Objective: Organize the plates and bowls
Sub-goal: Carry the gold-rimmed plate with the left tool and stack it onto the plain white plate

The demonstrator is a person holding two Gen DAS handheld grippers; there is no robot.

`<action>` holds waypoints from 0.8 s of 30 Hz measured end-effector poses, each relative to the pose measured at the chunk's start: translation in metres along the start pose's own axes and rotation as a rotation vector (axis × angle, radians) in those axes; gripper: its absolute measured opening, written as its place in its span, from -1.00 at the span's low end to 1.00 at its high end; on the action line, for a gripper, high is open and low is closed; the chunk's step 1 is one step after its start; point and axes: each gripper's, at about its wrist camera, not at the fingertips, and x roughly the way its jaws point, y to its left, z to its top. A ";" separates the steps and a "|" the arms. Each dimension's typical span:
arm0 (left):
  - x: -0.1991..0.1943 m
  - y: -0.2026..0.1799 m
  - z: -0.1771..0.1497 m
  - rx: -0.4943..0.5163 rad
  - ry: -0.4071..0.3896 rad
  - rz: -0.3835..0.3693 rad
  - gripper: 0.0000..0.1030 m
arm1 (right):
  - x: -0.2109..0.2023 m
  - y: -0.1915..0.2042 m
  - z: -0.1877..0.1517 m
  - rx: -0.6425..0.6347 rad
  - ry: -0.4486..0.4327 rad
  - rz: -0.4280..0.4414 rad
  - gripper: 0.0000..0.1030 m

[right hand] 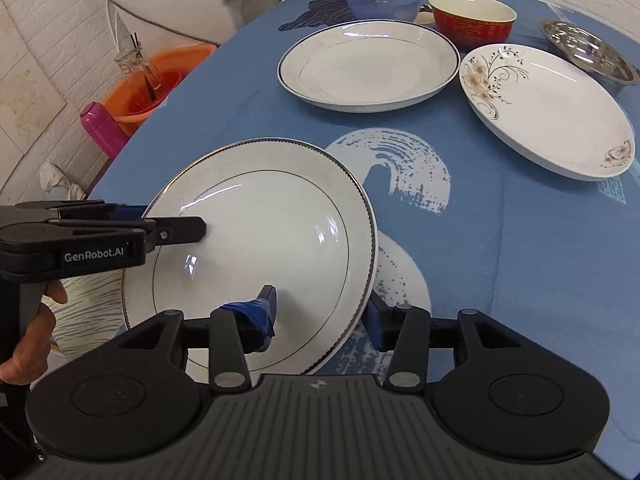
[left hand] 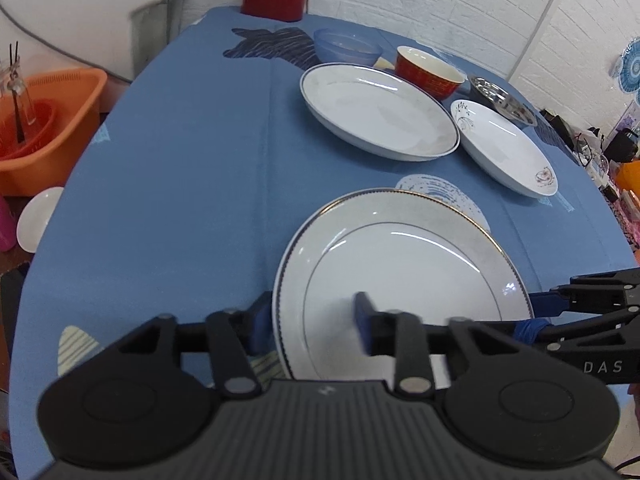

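Gold-rimmed plate (right hand: pixel 256 240) between hand-held gripper (right hand: pixel 322 316) fingers

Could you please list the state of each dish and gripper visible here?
Gold-rimmed plate: tilted, one edge lifted, rim between both grippers' fingers.
Left gripper: open, straddling the plate's rim.
Right gripper: open, straddling the opposite rim.
Blue-rimmed plate: flat on the tablecloth, empty.
Flowered plate: flat, empty.
Red bowl: upright, empty.
Blue plastic bowl: upright, empty.
Steel dish: upright, behind the flowered plate.
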 end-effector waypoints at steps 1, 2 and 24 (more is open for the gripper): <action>-0.003 0.002 0.000 -0.006 -0.005 -0.007 -0.17 | -0.002 -0.005 0.000 0.016 -0.002 0.019 -0.41; -0.008 0.005 0.001 -0.008 -0.019 0.002 -0.17 | -0.007 -0.010 0.002 0.037 -0.019 0.029 -0.43; 0.063 0.020 0.158 -0.059 -0.002 0.069 -0.17 | 0.077 -0.067 0.206 -0.165 -0.052 -0.176 -0.26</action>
